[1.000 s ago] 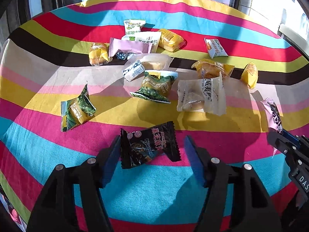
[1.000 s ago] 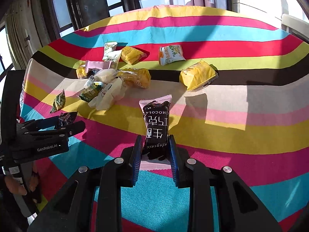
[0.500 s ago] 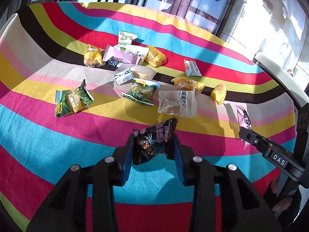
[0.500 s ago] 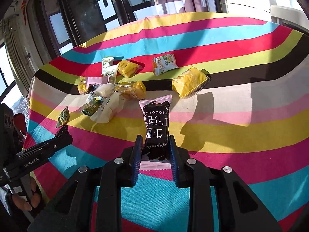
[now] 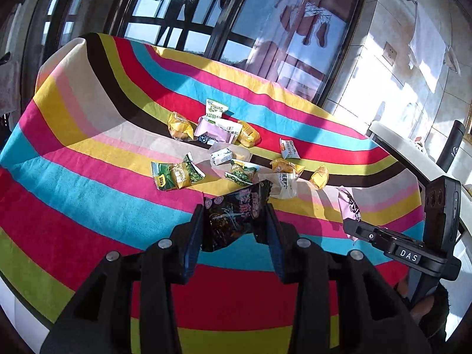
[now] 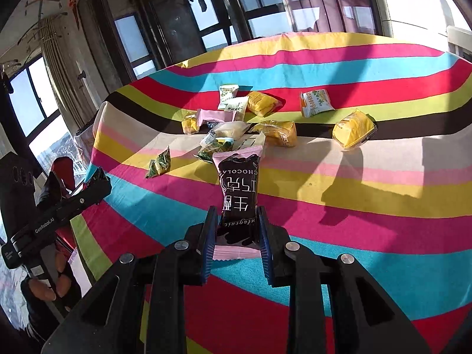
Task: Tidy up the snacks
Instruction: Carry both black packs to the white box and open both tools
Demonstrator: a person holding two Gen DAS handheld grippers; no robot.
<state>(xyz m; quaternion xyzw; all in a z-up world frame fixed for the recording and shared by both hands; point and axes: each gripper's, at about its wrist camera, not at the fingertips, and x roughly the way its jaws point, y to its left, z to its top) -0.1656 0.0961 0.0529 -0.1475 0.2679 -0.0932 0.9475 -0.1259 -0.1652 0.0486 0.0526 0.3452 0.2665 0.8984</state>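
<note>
My left gripper is shut on a black snack packet and holds it above the striped tablecloth. My right gripper is shut on a pink and brown chocolate packet, also held above the cloth. That packet shows at the right in the left wrist view, and the left gripper shows at the left in the right wrist view. Several snack packets lie in a loose cluster mid-table: green ones, yellow ones, white ones.
The table's left edge drops off near dark window frames. A white counter with a dark bottle stands at the right. The cloth near both grippers holds no packets.
Both grippers have risen and pulled back from the table with their packets. The left gripper shut on the black packet a second ago and lifted it off the cloth.
</note>
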